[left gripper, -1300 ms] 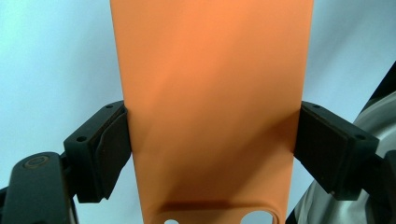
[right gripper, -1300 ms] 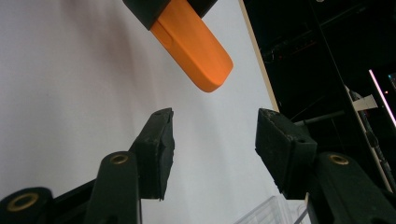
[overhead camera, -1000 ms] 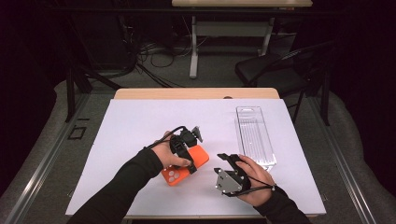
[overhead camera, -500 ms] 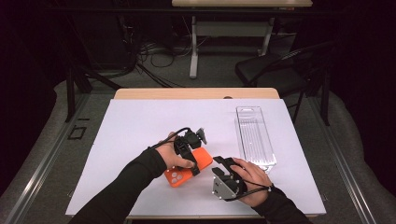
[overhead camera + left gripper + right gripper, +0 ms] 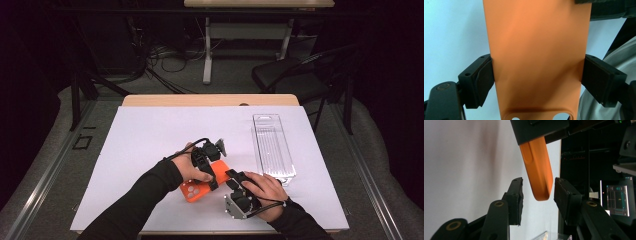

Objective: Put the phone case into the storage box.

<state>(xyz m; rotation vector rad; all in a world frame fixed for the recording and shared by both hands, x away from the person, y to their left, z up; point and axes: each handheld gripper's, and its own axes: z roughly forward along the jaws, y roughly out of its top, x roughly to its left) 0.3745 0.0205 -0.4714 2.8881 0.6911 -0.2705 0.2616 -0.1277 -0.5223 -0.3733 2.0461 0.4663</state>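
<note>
Handover of the orange silicone phone case point(image 5: 536, 57): we clamp its sides in the left gripper point(image 5: 537, 81), while the right gripper point(image 5: 537, 195), jaws just closing yet apart, must pinch its end.

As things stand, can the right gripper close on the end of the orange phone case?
Probably yes. The orange phone case, clamped across its width by the left gripper, already has its end between the right gripper pads, which have just been closing; nothing blocks them.
</note>
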